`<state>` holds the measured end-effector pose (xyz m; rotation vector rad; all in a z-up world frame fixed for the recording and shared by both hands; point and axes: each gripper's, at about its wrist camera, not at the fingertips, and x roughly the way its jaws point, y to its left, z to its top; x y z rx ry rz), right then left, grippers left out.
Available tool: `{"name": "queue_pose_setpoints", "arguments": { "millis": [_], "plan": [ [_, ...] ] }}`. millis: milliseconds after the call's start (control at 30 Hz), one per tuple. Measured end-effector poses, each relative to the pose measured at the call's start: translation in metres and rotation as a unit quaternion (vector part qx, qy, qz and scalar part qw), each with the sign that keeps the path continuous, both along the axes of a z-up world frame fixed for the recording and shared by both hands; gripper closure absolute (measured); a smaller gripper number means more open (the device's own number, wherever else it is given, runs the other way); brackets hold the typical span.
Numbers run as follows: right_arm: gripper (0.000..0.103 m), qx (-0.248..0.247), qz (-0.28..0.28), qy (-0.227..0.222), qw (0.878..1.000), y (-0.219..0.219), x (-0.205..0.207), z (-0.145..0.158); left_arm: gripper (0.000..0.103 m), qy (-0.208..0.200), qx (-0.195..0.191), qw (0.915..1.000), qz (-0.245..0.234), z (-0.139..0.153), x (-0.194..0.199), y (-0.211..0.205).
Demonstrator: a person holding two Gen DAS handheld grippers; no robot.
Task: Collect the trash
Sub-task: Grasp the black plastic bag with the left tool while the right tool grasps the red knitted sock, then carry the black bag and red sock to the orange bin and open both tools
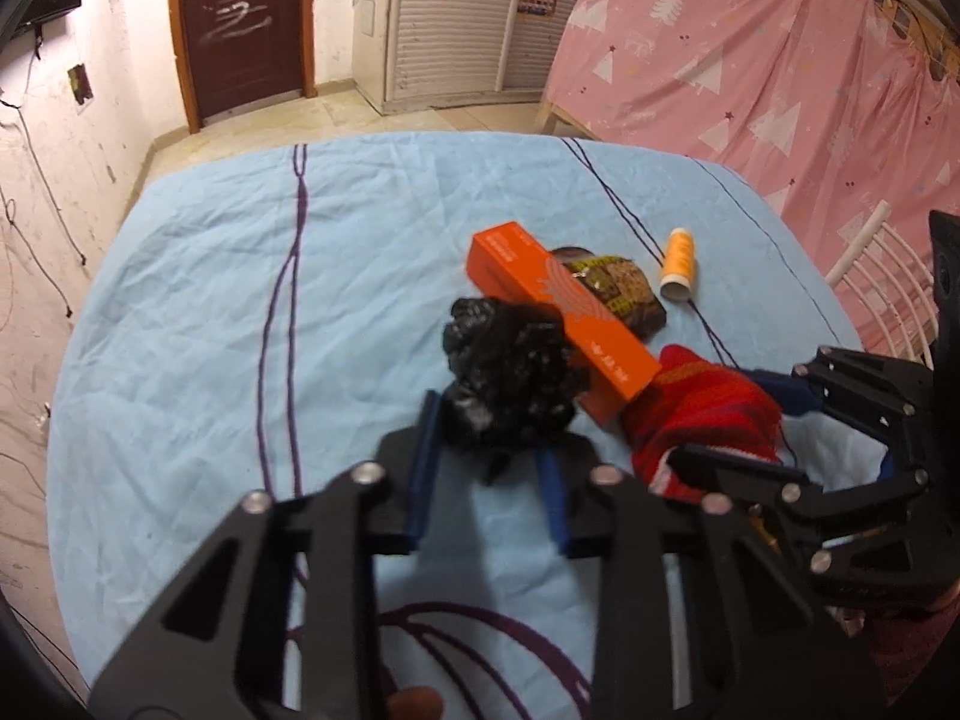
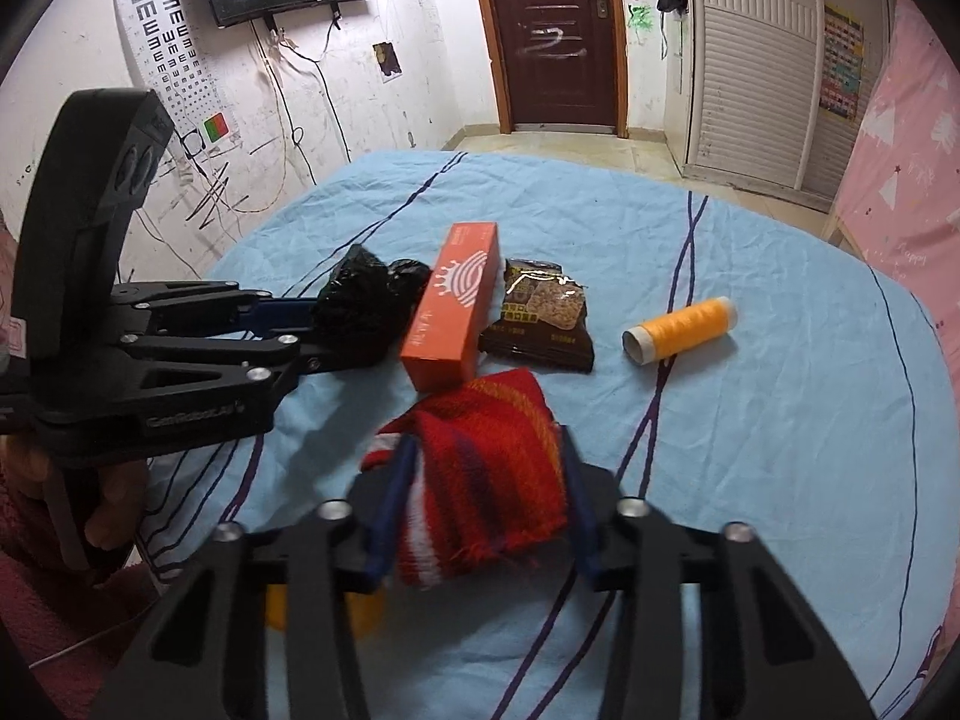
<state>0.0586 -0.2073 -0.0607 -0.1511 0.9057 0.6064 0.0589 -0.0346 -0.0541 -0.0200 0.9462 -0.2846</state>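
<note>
A crumpled black plastic bag (image 1: 510,372) lies on the blue sheet, between the blue pads of my left gripper (image 1: 489,438); the jaws are around it and look closed onto it. It also shows in the right wrist view (image 2: 366,306). My right gripper (image 2: 489,498) is shut on a red striped knitted cloth (image 2: 492,474), also seen in the left wrist view (image 1: 702,414). An orange box (image 2: 456,306), a brown snack packet (image 2: 543,318) and an orange thread spool (image 2: 681,330) lie beyond.
The blue sheet (image 2: 780,420) covers a round table. A pink curtain (image 1: 780,90) and a white chair (image 1: 882,276) stand to the right. A door (image 2: 555,30) and a louvred cupboard (image 2: 756,60) are at the back. Something yellow (image 2: 318,609) sits under my right gripper.
</note>
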Motion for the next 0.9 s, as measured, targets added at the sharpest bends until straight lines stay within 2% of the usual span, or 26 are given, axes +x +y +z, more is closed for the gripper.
{"name": "queue_pose_setpoints", "arguments": {
  "millis": [33,100,233,467,667,900],
  "plan": [
    [0.079,0.000,-0.001,-0.004,1.000,0.000,-0.001,0.002,0.083,-0.001,0.002,1.0000,0.000,0.000,0.000,0.000],
    [0.081,0.007,-0.003,-0.011,1.000,-0.001,-0.004,0.006,0.084,-0.006,0.003,1.0000,0.005,0.002,-0.002,0.001],
    [0.081,0.036,-0.014,-0.021,0.999,-0.014,-0.003,0.016,0.084,-0.028,0.011,0.9994,0.017,0.012,-0.006,0.002],
    [0.081,0.059,-0.038,-0.052,0.996,-0.037,-0.010,0.033,0.084,-0.056,0.011,0.9982,0.014,0.039,-0.011,-0.006],
    [0.081,0.079,-0.066,-0.072,0.992,-0.069,-0.018,0.043,0.084,-0.066,0.013,0.9977,0.002,0.053,-0.012,-0.033],
    [0.081,0.096,-0.107,-0.092,0.985,-0.115,-0.026,0.054,0.083,-0.076,0.010,0.9966,-0.032,0.069,-0.015,-0.075]
  ]
}}
